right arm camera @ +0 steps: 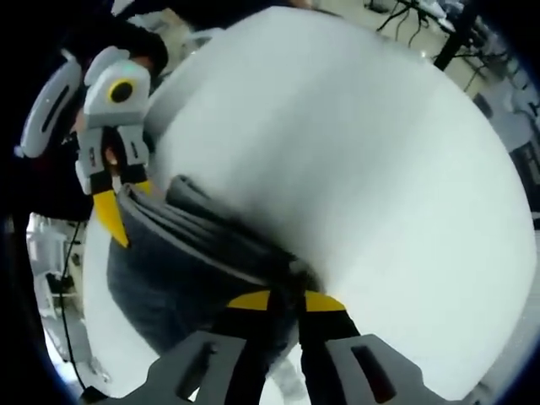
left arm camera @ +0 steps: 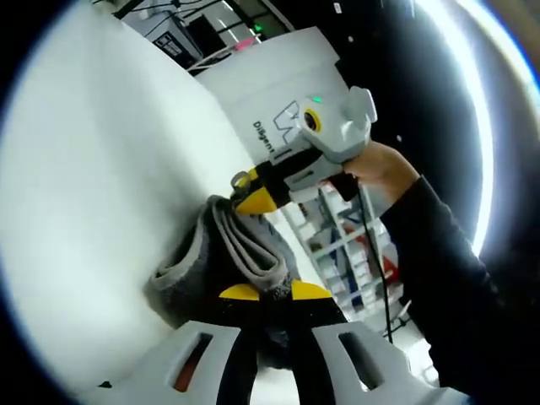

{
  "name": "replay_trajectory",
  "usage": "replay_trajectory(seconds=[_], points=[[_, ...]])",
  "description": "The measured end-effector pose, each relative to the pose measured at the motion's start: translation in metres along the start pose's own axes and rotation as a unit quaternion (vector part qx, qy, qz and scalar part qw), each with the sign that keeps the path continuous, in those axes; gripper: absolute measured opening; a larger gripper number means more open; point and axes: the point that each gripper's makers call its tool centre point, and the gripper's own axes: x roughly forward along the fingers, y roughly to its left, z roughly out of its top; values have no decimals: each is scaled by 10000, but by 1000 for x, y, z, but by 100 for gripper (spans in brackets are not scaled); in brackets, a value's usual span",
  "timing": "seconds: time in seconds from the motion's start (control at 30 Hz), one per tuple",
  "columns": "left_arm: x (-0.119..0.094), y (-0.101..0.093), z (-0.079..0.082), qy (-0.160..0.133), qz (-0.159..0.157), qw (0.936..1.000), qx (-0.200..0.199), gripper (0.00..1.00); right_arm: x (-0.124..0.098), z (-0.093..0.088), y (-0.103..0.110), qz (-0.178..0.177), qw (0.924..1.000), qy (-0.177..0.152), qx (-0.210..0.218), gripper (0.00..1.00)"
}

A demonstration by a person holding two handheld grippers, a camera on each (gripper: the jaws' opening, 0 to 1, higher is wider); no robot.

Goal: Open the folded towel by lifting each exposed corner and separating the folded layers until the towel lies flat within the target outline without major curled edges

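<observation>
— Left gripper view: left tool (left arm camera: pixel 276 293) clamped shut on a corner of the folded grey cloth towel (left arm camera: pixel 245 253), lifted over the white surface (left arm camera: pixel 93 186); right tool (left arm camera: pixel 256 199) pinching the far corner. Next?
— Right gripper view: right tool (right arm camera: pixel 287 301) closed on towel (right arm camera: pixel 177 270) too. Better to draw apart evenly, keeping layers low

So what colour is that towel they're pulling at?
Grey. The towel shows best in the right gripper view, with a paler stripe along its edge.
</observation>
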Motion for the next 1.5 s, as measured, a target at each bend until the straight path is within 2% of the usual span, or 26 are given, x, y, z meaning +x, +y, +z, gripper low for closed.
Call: replay_trajectory(seconds=[0.07, 0.17, 0.33, 0.53, 0.73, 0.9, 1.03, 1.13, 1.2, 1.27, 1.5], points=[[0, -1, 0, -3, -15, 10000, 15, 7, 0, 2, 0, -4, 10000, -39, 48, 4], [0, -1, -1, 15, -40, 10000, 42, 7, 8, 0, 1, 1, 9998, -81, 169, 10], [0, 2, -2, 57, -15, 10000, 62, 7, 17, 1, 5, 153, 9994, -143, 259, 8], [1, 3, 0, 67, -11, 10000, 65, 7, 10, 3, 5, 111, 9998, -63, 123, 0], [1, -3, 0, 63, -108, 9998, 167, 6, -1, 4, 8, 10, 9998, -178, 134, 0], [1, -19, 5, -23, -294, 9974, 653, 6, -16, 8, 18, -180, 9986, -468, 165, 0], [2, -32, 6, -52, -402, 9917, 1218, 6, -27, 7, 23, -339, 9972, -639, 186, 0], [3, -42, 5, -56, -462, 9862, 1587, 6, -44, 5, 23, -614, 9941, -882, 168, 0], [4, -49, 3, -59, -506, 9794, 1953, 6, -50, 0, 27, -728, 9921, -1005, 201, 0], [5, -56, 0, -38, -563, 9750, 2150, 6, -58, -4, 31, -824, 9896, -1146, 261, 0], [5, -79, -19, 113, -796, 9515, 2969, 6, -79, -29, 52, -1106, 9823, -1457, 414, 0]])
